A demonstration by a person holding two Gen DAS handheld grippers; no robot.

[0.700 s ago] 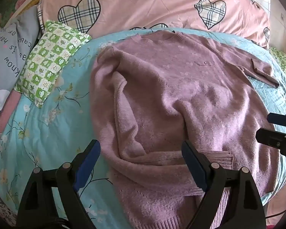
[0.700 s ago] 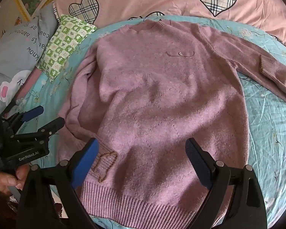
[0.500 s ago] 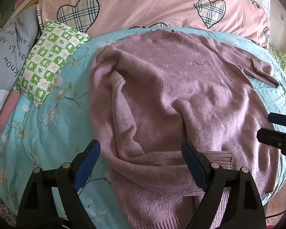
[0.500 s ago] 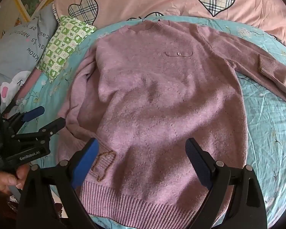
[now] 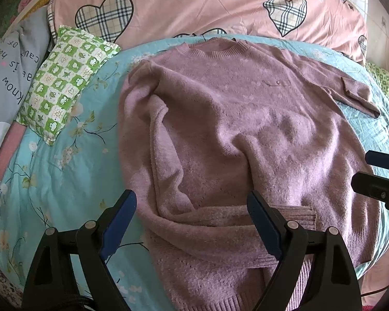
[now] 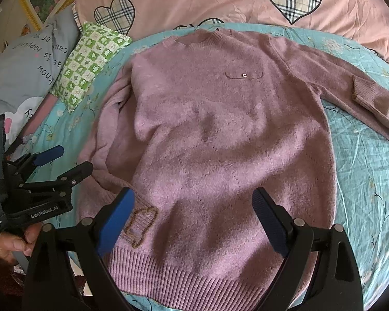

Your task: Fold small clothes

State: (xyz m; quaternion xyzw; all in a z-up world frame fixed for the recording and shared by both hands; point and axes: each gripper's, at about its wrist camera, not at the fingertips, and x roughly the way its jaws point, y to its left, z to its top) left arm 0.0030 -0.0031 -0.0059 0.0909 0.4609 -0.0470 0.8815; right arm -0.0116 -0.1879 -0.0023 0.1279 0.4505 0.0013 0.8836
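A mauve knitted sweater [image 6: 220, 134] lies face up on the turquoise floral bedspread [image 6: 363, 171], neck away from me; it also shows in the left wrist view [image 5: 233, 134]. Its left sleeve [image 5: 220, 215] is folded across the lower body, cuff pointing right. Its right sleeve [image 6: 363, 96] lies stretched out to the right. My left gripper [image 5: 192, 223] is open, hovering above the folded sleeve; it also shows in the right wrist view [image 6: 64, 160]. My right gripper [image 6: 194, 215] is open above the sweater's hem; its fingers [image 5: 376, 171] show in the left wrist view.
A green checked pillow [image 5: 62, 83] and a grey printed pillow [image 5: 7, 72] lie at the left. A pink quilt with plaid hearts [image 5: 207, 7] is bunched behind the sweater. The bed's near edge runs just under the hem [image 6: 194, 277].
Both views have crept slightly closer to the sweater. The sweater and both open grippers otherwise look the same.
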